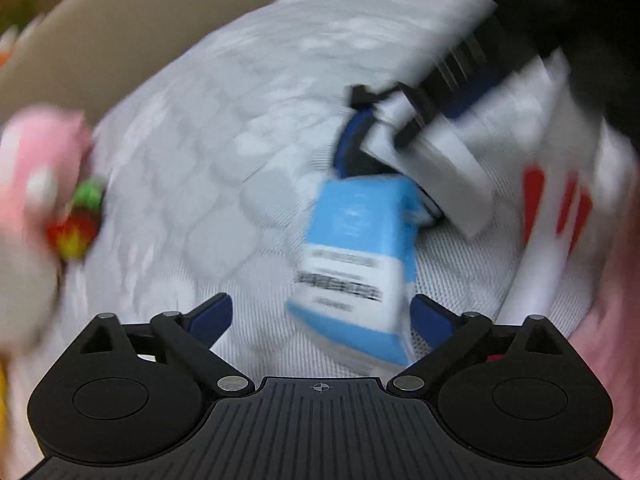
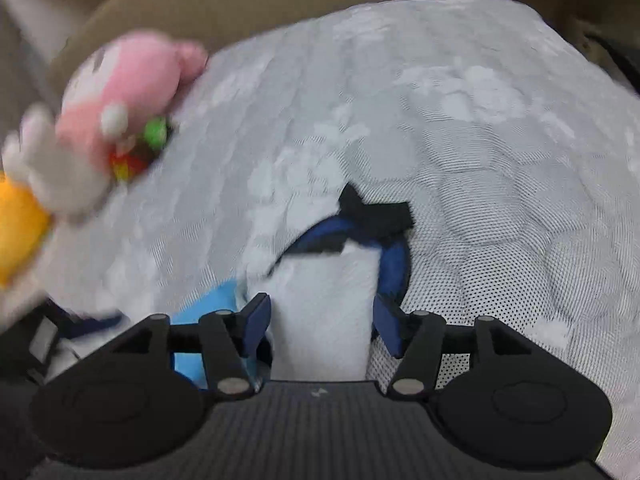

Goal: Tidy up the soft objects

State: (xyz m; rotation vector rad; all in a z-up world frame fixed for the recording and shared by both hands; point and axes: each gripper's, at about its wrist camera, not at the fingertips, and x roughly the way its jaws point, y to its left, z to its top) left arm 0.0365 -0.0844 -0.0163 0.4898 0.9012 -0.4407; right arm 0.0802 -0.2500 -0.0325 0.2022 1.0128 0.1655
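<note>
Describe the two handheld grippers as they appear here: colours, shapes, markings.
Both look alike. The left gripper has a matte black ribbed body with a small crosshair mark at its front edge, two round black side housings, black linkage arms with silver rivets, and dark blue fingers. The right gripper shows the same build. No cables or sleeves are visible.

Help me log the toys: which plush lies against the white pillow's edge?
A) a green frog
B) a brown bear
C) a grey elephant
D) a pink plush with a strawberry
D: the pink plush, a red-and-green strawberry on it, lies against the edge of the white pillow.
</note>
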